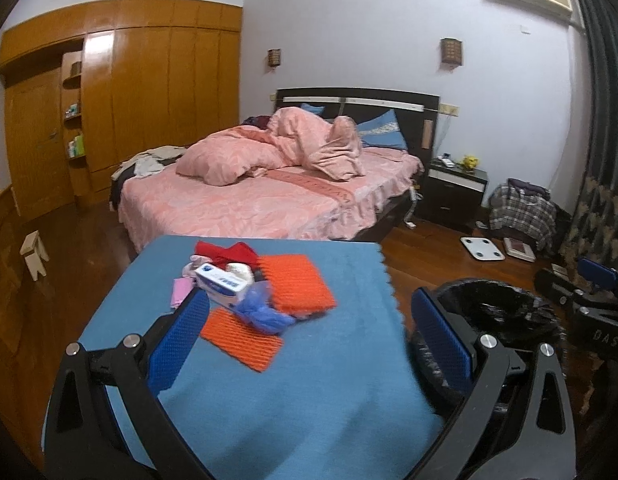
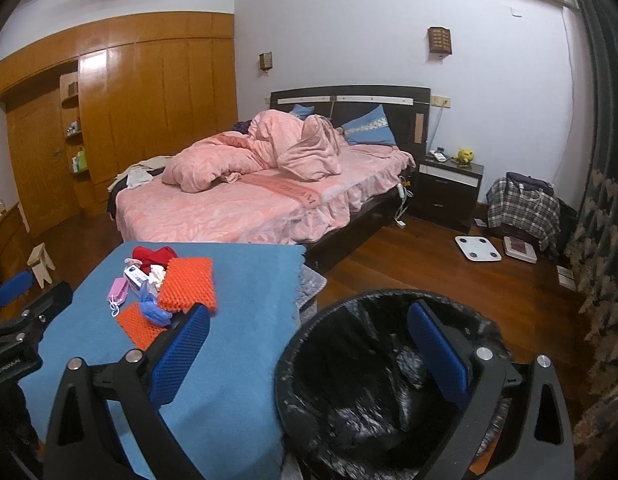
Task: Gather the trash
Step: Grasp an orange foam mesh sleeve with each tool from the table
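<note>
A pile of trash lies on the blue-covered table [image 1: 309, 360]: two orange foam nets [image 1: 297, 288], a white and blue box [image 1: 223, 286], a crumpled blue bag [image 1: 261, 312], a pink mask [image 1: 180, 292] and red cloth [image 1: 229, 254]. The pile also shows in the right wrist view [image 2: 185, 284]. My left gripper [image 1: 313, 336] is open and empty, just short of the pile. My right gripper [image 2: 309, 344] is open and empty above the black-lined trash bin [image 2: 369, 392]. The bin [image 1: 497, 312] stands right of the table.
A bed with pink bedding [image 1: 269, 184] stands behind the table. A dark nightstand [image 1: 453, 188], a white scale [image 1: 483, 249] and a plaid-covered bag [image 1: 523, 212] are at the right. A small stool [image 1: 33, 254] and wooden wardrobe [image 1: 129, 92] are at the left.
</note>
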### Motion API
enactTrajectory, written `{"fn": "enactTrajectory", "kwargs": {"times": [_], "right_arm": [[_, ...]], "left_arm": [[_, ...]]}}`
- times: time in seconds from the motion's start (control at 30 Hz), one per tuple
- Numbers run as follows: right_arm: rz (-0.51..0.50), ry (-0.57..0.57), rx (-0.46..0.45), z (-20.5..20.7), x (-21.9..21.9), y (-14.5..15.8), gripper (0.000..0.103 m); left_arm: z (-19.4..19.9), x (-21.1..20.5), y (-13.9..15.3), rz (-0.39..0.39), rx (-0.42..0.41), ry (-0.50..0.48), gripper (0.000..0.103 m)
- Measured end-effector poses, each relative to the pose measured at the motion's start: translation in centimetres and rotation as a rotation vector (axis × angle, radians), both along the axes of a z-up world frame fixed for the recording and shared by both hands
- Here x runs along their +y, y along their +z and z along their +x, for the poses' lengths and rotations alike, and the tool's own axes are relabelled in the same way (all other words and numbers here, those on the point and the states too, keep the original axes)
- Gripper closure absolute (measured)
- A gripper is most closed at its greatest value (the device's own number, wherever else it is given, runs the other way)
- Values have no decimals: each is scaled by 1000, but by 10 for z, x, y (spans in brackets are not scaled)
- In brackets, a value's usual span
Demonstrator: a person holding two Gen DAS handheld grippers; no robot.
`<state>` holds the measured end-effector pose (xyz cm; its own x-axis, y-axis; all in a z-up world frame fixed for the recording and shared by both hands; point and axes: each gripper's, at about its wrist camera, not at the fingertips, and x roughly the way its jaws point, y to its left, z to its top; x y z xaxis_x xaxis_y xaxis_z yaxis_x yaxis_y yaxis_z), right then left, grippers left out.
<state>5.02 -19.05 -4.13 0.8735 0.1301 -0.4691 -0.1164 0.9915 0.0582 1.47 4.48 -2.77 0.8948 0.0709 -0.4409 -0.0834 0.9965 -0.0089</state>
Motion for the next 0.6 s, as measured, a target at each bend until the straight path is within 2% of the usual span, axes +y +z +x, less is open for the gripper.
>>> {"fn": "enactTrajectory", "kwargs": {"times": [0.17, 0.3, 0.43, 0.6], "right_arm": [[10, 41, 2, 34, 28, -23, 6], [38, 77, 51, 70, 48, -44, 10], [49, 112, 95, 110, 79, -71, 16], [9, 168, 163, 149, 118, -105, 23]], "left_arm": [[17, 38, -27, 19, 12, 77, 5], [32, 72, -49, 50, 43, 131, 5], [45, 103, -68, 18, 60, 153, 5], [74, 127, -90, -24, 131, 178, 5]]}}
